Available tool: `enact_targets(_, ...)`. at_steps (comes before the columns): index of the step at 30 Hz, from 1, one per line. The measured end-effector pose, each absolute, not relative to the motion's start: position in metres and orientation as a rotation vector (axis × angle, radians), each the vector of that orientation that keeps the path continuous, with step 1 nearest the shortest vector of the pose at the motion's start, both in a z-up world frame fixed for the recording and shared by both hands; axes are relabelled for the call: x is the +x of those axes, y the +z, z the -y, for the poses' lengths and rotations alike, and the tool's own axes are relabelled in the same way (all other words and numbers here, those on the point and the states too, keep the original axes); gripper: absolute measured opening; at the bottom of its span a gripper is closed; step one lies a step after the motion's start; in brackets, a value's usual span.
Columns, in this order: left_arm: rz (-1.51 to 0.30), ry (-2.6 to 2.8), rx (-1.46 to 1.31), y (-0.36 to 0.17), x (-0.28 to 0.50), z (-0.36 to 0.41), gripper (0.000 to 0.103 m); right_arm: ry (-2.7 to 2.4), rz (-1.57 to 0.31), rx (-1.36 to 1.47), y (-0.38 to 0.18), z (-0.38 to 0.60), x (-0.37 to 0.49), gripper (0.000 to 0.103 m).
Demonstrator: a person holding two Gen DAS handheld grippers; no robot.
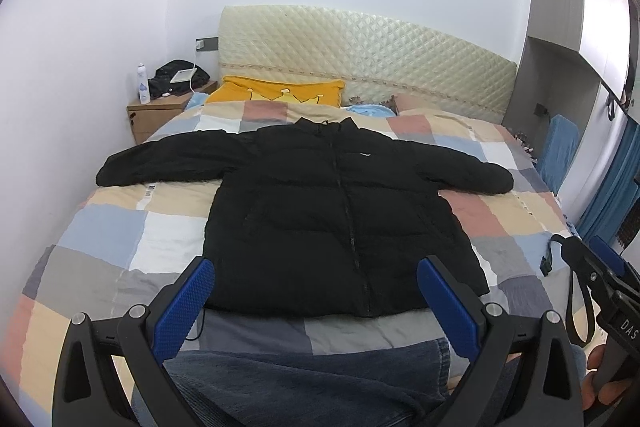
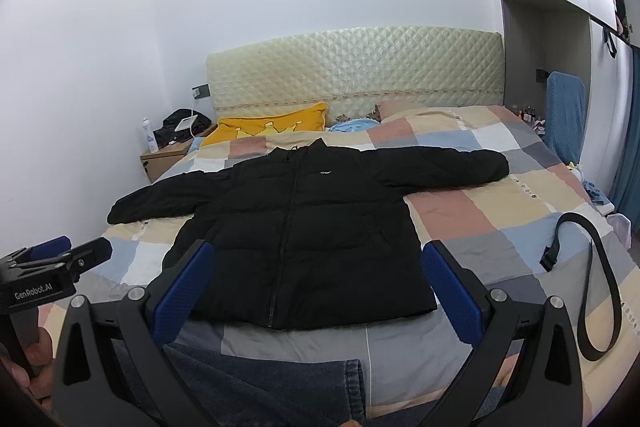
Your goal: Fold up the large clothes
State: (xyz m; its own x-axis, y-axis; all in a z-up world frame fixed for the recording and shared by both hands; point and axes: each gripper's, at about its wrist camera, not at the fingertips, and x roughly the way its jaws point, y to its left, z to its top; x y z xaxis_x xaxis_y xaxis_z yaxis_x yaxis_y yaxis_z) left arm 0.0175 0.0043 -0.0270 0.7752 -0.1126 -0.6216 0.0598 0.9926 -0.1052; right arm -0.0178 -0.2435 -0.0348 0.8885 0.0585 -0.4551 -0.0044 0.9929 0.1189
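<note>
A black puffer jacket (image 1: 320, 211) (image 2: 296, 227) lies flat and zipped on the checked bedspread (image 1: 120, 227) (image 2: 500, 219), both sleeves spread out sideways, collar toward the headboard. My left gripper (image 1: 318, 287) is open, held above the jacket's near hem with nothing between its blue pads. My right gripper (image 2: 318, 275) is open too, over the hem at the foot of the bed, empty. Each gripper shows at the edge of the other's view: the right gripper (image 1: 600, 267), the left gripper (image 2: 60, 255).
Blue jeans (image 1: 300, 379) (image 2: 280, 387) lie at the near edge of the bed. A black belt (image 2: 596, 287) curls on the right side. A yellow pillow (image 1: 276, 91) rests by the quilted headboard (image 1: 360, 59). A nightstand (image 1: 156, 111) with a bottle stands at left.
</note>
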Motion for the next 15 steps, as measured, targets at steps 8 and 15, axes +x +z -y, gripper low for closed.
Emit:
enact_targets(8,-0.701,-0.121,-0.090,-0.035,0.037,0.000,0.102,0.030,-0.484,0.118,-0.043,0.249,-0.001,0.103)
enact_targets(15,-0.741,-0.118,-0.088,-0.048,0.060,-0.006,0.102,0.019,-0.499,0.115,-0.049,0.256,0.018,0.103)
